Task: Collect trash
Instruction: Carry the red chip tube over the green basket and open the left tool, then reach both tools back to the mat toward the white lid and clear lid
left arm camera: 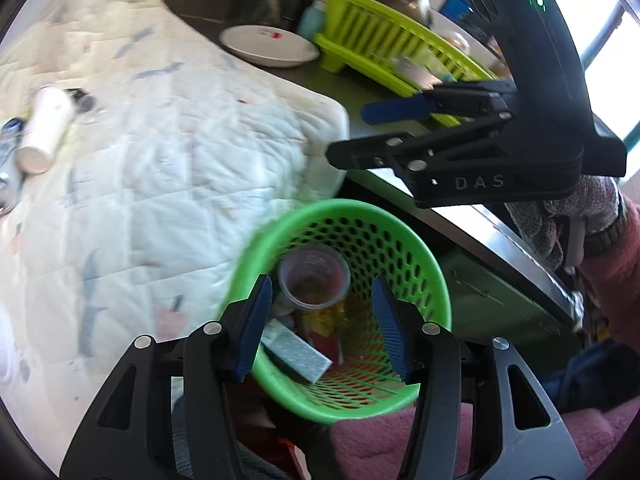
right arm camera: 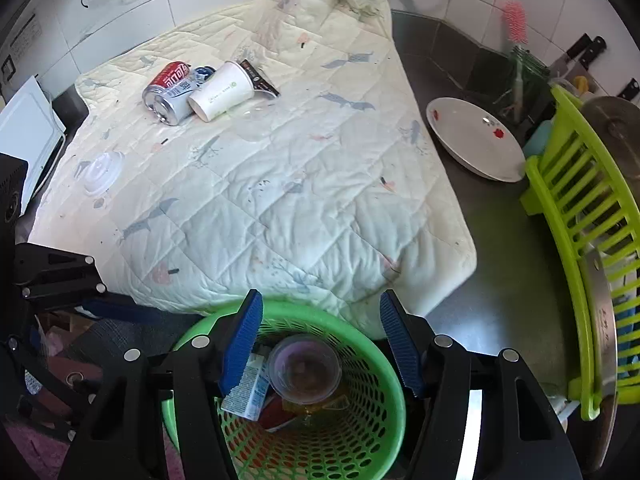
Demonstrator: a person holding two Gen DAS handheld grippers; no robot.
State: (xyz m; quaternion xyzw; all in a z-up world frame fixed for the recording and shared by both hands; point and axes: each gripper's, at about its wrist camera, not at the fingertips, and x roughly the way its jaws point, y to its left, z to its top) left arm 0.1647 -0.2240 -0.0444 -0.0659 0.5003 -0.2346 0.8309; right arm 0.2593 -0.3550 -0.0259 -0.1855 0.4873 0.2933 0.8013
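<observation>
A green mesh basket (right arm camera: 372,412) holds a clear plastic cup (right arm camera: 305,370) and wrappers. Two cans (right arm camera: 170,92) and a paper cup (right arm camera: 222,92) lie tipped on the quilt (right arm camera: 280,200).

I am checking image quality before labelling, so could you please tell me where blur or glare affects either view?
Left wrist view: motion blur smears the green perforated plastic basket's near rim and the quilted cream cloth; the window at the upper right is blown out. Right wrist view: mostly sharp, with a bright glare strip on the steel counter edge and fisheye bending at the borders.
</observation>
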